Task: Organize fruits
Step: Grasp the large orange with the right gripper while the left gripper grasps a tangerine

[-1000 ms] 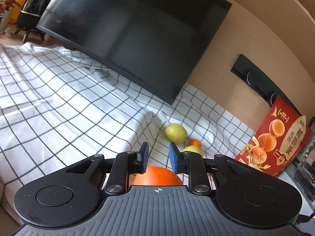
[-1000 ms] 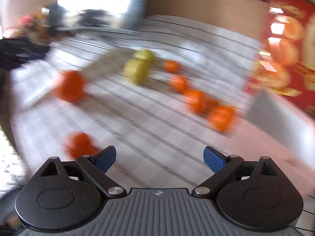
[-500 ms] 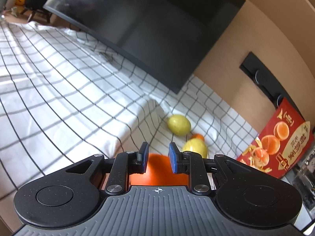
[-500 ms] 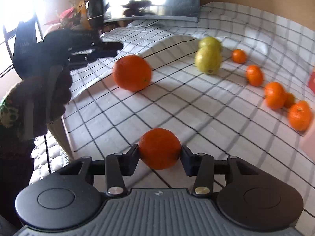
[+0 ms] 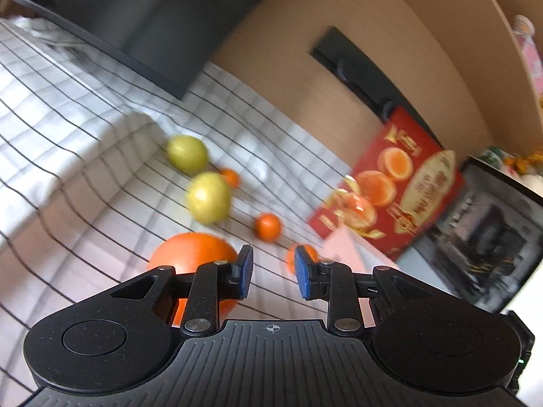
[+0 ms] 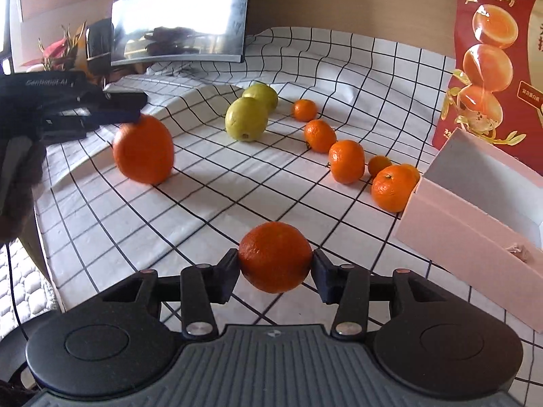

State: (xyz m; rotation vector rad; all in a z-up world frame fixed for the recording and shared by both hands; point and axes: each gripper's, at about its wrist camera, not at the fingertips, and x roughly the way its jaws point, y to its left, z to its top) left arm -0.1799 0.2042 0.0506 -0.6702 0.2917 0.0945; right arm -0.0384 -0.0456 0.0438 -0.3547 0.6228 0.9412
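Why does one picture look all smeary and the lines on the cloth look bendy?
Left wrist view: the camera was moving, so the lemons and red box are smeared, while the left gripper stays sharp. Right wrist view: sharp, with window glare on the screen. Both views: the fisheye lens bends the cloth lines.

A white cloth with thin black squares (image 6: 271, 176) covers the worktop. Behind it stands a plain tan wooden wall (image 5: 305, 34). A big flat black screen (image 6: 180, 17) leans there, shining with bright window light. A red leafy plant (image 6: 54, 51) sits far left.
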